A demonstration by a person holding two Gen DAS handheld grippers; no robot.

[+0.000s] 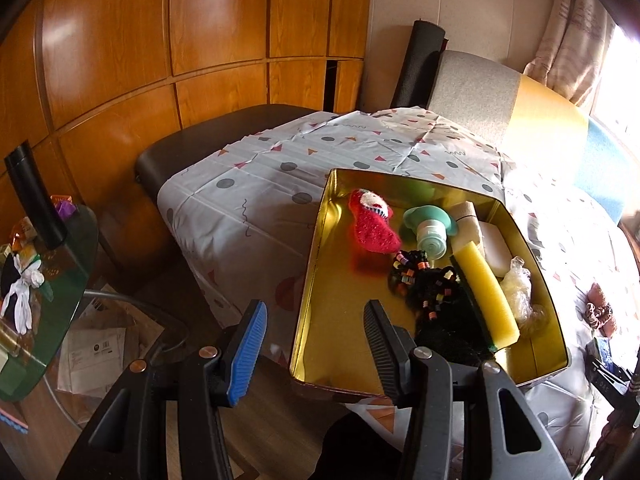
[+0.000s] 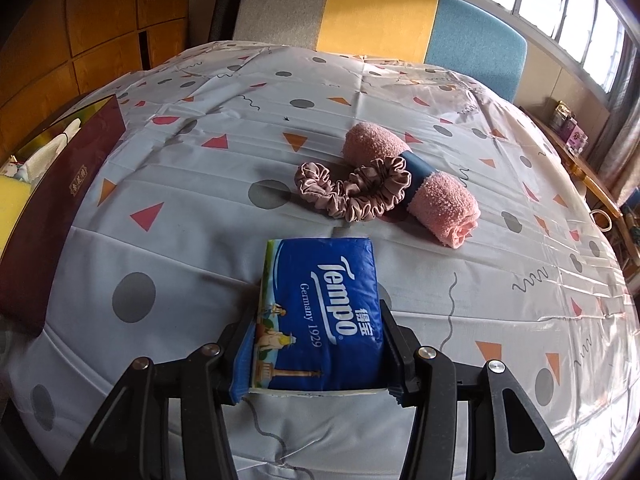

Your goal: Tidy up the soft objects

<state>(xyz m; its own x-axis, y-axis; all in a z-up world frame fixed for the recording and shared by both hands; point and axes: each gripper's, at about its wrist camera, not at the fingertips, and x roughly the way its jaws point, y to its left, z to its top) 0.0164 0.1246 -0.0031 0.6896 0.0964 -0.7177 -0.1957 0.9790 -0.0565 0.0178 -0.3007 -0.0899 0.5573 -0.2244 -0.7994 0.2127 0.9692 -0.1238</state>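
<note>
An open gold tin stands on the patterned tablecloth. Inside lie a red knitted piece, a teal bottle, a yellow sponge, a black beaded item, a white block and crumpled plastic. My left gripper is open and straddles the tin's near-left wall without pressing it. My right gripper is shut on a blue Tempo tissue pack just above the cloth. Beyond it lie a pink scrunchie and a rolled pink towel with a blue band.
The tin's dark red outer wall stands at the left of the right wrist view. A grey, yellow and blue chair back is behind the table. A glass side table with clutter and a black bench stand to the left.
</note>
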